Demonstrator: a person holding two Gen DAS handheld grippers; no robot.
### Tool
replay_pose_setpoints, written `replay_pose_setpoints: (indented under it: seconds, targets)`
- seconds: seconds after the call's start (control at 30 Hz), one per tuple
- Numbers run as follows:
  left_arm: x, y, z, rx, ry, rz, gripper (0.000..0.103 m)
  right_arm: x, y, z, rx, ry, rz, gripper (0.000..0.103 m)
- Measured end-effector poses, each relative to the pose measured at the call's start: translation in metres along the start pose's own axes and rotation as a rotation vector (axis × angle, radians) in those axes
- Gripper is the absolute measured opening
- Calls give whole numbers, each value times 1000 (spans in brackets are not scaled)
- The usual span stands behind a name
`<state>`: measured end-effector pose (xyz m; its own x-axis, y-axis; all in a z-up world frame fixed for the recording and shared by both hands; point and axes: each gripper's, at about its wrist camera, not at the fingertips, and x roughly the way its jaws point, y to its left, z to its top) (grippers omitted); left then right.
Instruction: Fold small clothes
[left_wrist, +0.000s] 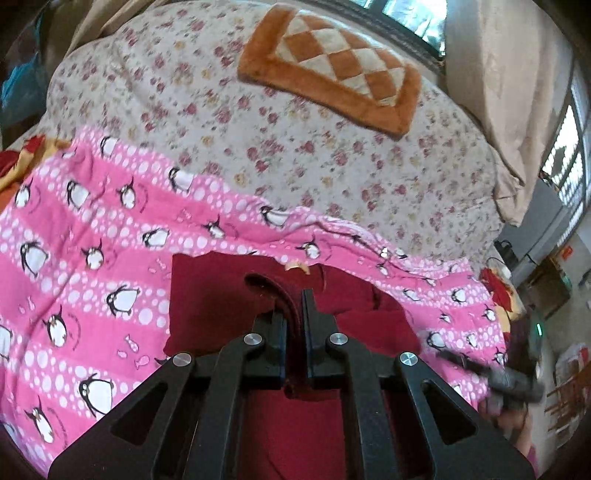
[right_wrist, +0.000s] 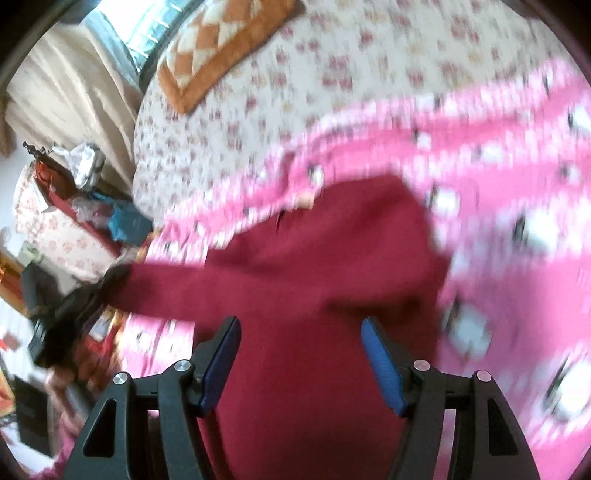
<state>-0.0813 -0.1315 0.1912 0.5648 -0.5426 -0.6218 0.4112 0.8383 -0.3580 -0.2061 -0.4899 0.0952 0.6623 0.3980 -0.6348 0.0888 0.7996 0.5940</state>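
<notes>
A dark red small garment (left_wrist: 221, 295) lies on a pink penguin blanket (left_wrist: 92, 221). My left gripper (left_wrist: 293, 306) is shut on a fold of the garment's edge, and the cloth rises between its fingers. In the blurred right wrist view the red garment (right_wrist: 314, 258) stretches left as a sleeve-like strip toward the dark left gripper (right_wrist: 66, 325). My right gripper (right_wrist: 300, 325) stands open just above the red cloth, with nothing pinched between its blue pads (right_wrist: 384, 365). It also shows blurred at the right edge of the left wrist view, as the right gripper (left_wrist: 513, 380).
The pink blanket (right_wrist: 498, 147) covers the near part of a floral bedsheet (left_wrist: 295, 129). An orange checkered mat (left_wrist: 332, 70) lies farther back on the bed. Beige curtains (left_wrist: 517, 92) and a window stand behind. Cluttered boxes and bags (right_wrist: 74, 206) sit beside the bed.
</notes>
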Motion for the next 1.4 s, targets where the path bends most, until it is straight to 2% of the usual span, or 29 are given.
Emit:
replay_pose_setpoints:
  seconds: [0.07, 0.13, 0.27, 0.37, 0.43, 0.47, 0.5, 0.6, 0.7, 0.83, 0.87, 0.93, 0.97, 1.0, 1.03, 1.07, 1.1, 1.13, 1.23, 1.3, 1.4]
  targets:
    - [-8, -4, -2, 25, -5, -13, 5, 3, 5, 25, -42, -34, -85, 65]
    - [-11, -8, -4, 48, -7, -9, 5, 15, 2, 47, -44, -26, -152, 65]
    - [-4, -7, -8, 61, 17, 12, 5, 57, -16, 83, -4, 25, -227, 65]
    - [1, -3, -8, 56, 27, 22, 5, 96, -28, 95, -40, 107, -297, 65]
    - [2, 0, -6, 57, 25, 28, 5, 117, -37, 96, -59, 157, -337, 47]
    - [2, 1, -4, 58, 21, 31, 5, 123, -39, 97, -86, 160, -372, 26]
    - [3, 1, -1, 63, 14, 35, 5, 125, -41, 99, -106, 150, -398, 15]
    - [9, 2, 11, 76, -10, 44, 5, 105, -49, 110, -73, 66, -367, 4]
    - [22, 5, 17, 76, -5, 52, 5, 82, -61, 118, -47, -29, -387, 0]
    - [42, 13, 12, 68, 45, 74, 5, 75, -75, 122, 47, -33, -339, 0]
    - [47, 16, 10, 69, 56, 85, 5, 75, -76, 121, 58, -36, -313, 3]
    - [56, 20, 6, 57, 79, 97, 5, 83, -70, 120, 43, 2, -287, 30]
    - [59, 22, 6, 52, 85, 101, 5, 90, -66, 121, 42, 22, -290, 63]
    - [62, 24, 5, 50, 89, 110, 5, 97, -66, 119, 46, 41, -292, 73]
    - [64, 26, 5, 48, 91, 115, 5, 105, -66, 118, 42, 50, -291, 72]
    - [65, 28, 6, 46, 91, 120, 5, 114, -66, 117, 28, 66, -309, 55]
    - [66, 29, 7, 43, 90, 121, 5, 118, -67, 116, 22, 74, -319, 22]
    - [66, 31, 8, 41, 86, 121, 5, 122, -68, 116, 19, 83, -328, 17]
    - [75, 39, 9, 34, 88, 132, 6, 112, -68, 119, -2, 29, -317, 11]
    - [98, 50, 2, 17, 129, 176, 5, 99, -73, 124, 2, -36, -357, 10]
    - [134, 75, -16, -50, 238, 230, 5, 108, -88, 123, 52, 2, -365, 11]
